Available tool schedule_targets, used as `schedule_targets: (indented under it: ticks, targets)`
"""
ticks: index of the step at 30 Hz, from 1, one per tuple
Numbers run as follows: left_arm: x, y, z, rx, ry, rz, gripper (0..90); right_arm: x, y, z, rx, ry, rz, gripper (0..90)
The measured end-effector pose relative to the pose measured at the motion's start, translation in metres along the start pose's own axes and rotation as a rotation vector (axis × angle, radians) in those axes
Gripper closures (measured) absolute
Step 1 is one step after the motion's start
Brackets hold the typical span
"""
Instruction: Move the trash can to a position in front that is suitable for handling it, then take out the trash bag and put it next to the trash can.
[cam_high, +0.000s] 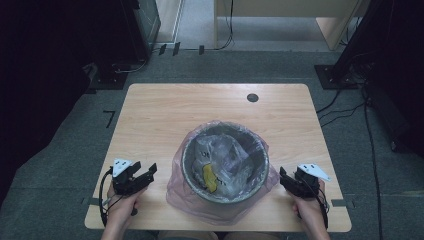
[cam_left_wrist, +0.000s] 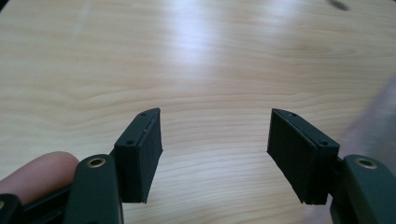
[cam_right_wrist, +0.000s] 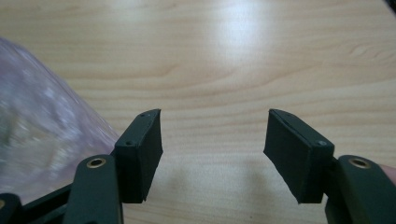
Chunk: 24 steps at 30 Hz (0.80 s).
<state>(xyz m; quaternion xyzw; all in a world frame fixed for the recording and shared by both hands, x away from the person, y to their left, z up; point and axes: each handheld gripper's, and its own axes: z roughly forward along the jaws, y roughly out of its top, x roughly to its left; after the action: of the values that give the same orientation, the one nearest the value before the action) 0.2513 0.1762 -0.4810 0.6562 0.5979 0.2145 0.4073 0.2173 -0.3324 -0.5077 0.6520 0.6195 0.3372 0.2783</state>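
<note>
A round metal bin (cam_high: 225, 198) stands at the middle front of the wooden table (cam_high: 150, 115). It is lined with a clear pinkish plastic bag (cam_high: 180, 192) whose edge spills out over the rim. A yellow scrap (cam_high: 210, 178) lies inside on the liner. My left gripper (cam_high: 149, 172) rests left of the bin, open, its jaws apart over bare wood (cam_left_wrist: 215, 114). My right gripper (cam_high: 284, 179) sits right of the bin, also open and holding nothing (cam_right_wrist: 212, 114). The bag (cam_right_wrist: 42, 121) shows blurred just beside the right gripper's left jaw, and the bag's edge (cam_left_wrist: 373, 116) lies right of the left gripper's jaws.
A small dark round hole (cam_high: 252, 97) marks the table's far right part. Dark stands and cables (cam_high: 345, 105) lie on the grey floor around the table. A pale wooden frame (cam_high: 330, 25) stands beyond the far edge.
</note>
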Motion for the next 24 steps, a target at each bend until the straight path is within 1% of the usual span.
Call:
schedule_targets:
  ticks: [1, 2, 3, 4, 5, 7, 9, 11, 12, 13, 14, 15, 17, 18, 19, 20, 21, 22, 23, 24]
  targets:
    - [0.0, 0.0, 0.0, 0.0, 0.0, 0.0, 34.8, 0.0, -0.002, 0.002, 0.012, -0.001, 0.002, 36.7]
    - [0.004, -0.001, 0.002, 0.011, 0.019, -0.009, 34.8, -0.002, -0.003, 0.004, 0.018, -0.004, -0.002, 36.6]
    - [0.008, -0.002, 0.003, 0.019, 0.03, -0.02, 34.8, -0.002, -0.003, 0.004, 0.018, -0.004, -0.002, 36.6]
    - [0.011, -0.004, 0.005, 0.026, 0.037, -0.027, 34.8, -0.006, -0.004, 0.006, 0.034, -0.011, 0.019, 36.4]
    - [0.013, -0.006, 0.007, 0.044, 0.05, -0.018, 34.8, -0.006, -0.004, 0.006, 0.034, -0.011, 0.019, 36.4]
    - [0.014, -0.011, 0.012, 0.074, 0.082, 0.001, 34.8, -0.01, -0.003, 0.006, 0.033, -0.022, 0.035, 36.3]
    - [0.012, -0.015, 0.016, 0.096, 0.089, 0.024, 34.7, -0.013, -0.003, 0.007, 0.046, -0.042, 0.041, 36.3]
    - [0.01, -0.018, 0.019, 0.111, 0.094, 0.054, 34.6, -0.015, -0.003, 0.008, 0.064, -0.065, 0.028, 36.2]
    - [0.008, -0.019, 0.02, 0.117, 0.099, 0.071, 34.3, -0.016, -0.003, 0.009, 0.072, -0.082, 0.006, 35.9]
    - [0.007, -0.021, 0.021, 0.122, 0.099, 0.085, 34.3, -0.016, -0.003, 0.009, 0.072, -0.082, 0.006, 35.9]
    - [0.006, -0.022, 0.022, 0.123, 0.101, 0.104, 34.0, -0.016, -0.003, 0.009, 0.078, -0.086, 0.001, 35.4]
    - [0.004, -0.023, 0.022, 0.121, 0.106, 0.117, 32.8, -0.018, -0.004, 0.01, 0.09, -0.108, -0.017, 33.7]
    - [0.003, -0.024, 0.023, 0.118, 0.116, 0.148, 32.5, -0.021, -0.004, 0.009, 0.089, -0.117, -0.027, 33.1]
    - [0.003, -0.024, 0.023, 0.118, 0.116, 0.148, 32.2, -0.021, -0.004, 0.009, 0.089, -0.117, -0.027, 33.1]
    - [0.002, -0.025, 0.024, 0.115, 0.118, 0.167, 31.7, -0.025, -0.004, 0.008, 0.086, -0.117, -0.039, 32.7]
    - [0.002, -0.026, 0.024, 0.105, 0.115, 0.176, 31.7, -0.025, -0.004, 0.008, 0.086, -0.117, -0.039, 32.7]
    - [0.002, -0.027, 0.024, 0.104, 0.109, 0.179, 31.3, -0.027, -0.004, 0.008, 0.087, -0.104, -0.041, 32.7]
    - [0.002, -0.027, 0.025, 0.097, 0.104, 0.182, 29.8, -0.031, -0.005, 0.008, 0.087, -0.056, -0.052, 31.6]
    - [0.001, -0.028, 0.025, 0.095, 0.101, 0.185, 29.6, -0.031, -0.006, 0.008, 0.086, -0.038, -0.06, 29.9]
    - [0.001, -0.028, 0.025, 0.096, 0.1, 0.186, 29.6, -0.031, -0.006, 0.008, 0.086, -0.038, -0.06, 29.9]
